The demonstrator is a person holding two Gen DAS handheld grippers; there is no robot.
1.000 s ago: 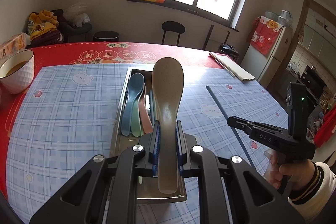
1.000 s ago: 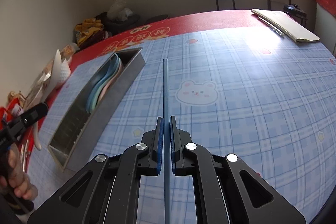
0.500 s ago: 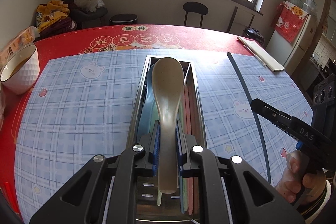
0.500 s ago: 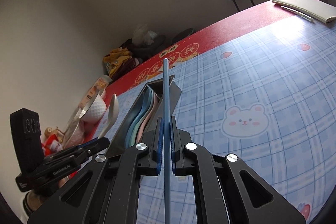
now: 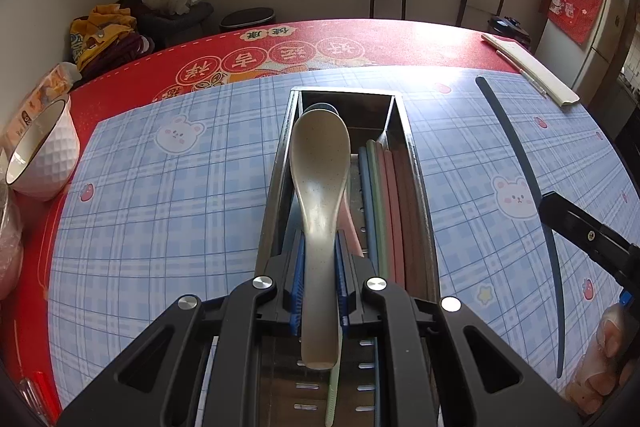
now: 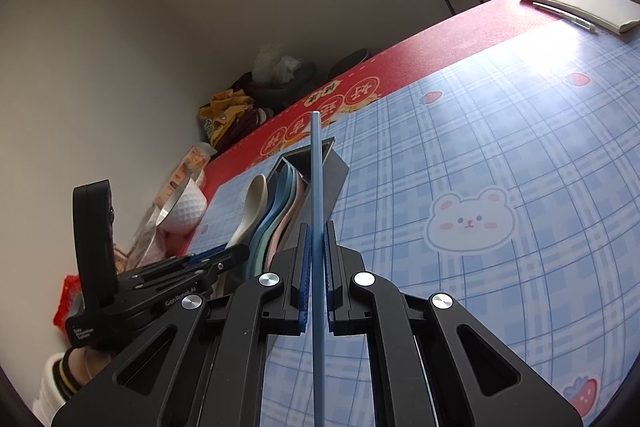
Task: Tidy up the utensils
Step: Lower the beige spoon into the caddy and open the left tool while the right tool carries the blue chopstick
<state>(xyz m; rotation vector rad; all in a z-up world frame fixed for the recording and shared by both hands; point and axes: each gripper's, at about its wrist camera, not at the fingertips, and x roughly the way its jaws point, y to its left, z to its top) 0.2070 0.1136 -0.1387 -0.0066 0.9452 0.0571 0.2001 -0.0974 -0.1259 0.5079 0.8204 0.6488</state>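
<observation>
Pointing its bowl toward the far side of the table, the beige spoon point(image 5: 318, 183) lies lengthwise over the left half of the metal utensil tray point(image 5: 416, 187), its handle clamped between the pads of the left gripper point(image 5: 319, 279). Its long axis runs parallel to the tray's long sides. Below it lie other spoons point(image 6: 276, 211), blue, green and pink, and in the right half several coloured chopsticks point(image 5: 386, 203) lie lengthwise. The right gripper point(image 6: 316, 267) is closed on 1 blue chopstick point(image 6: 316, 187), which points up and away, its tip above the tray's far end. Whether the spoon touches those beneath it is hard to judge. A white bowl point(image 5: 44, 163) stands well left of the tray on the red tablecloth point(image 5: 400, 39). The left gripper tilts steeply down over the tray's near end.
</observation>
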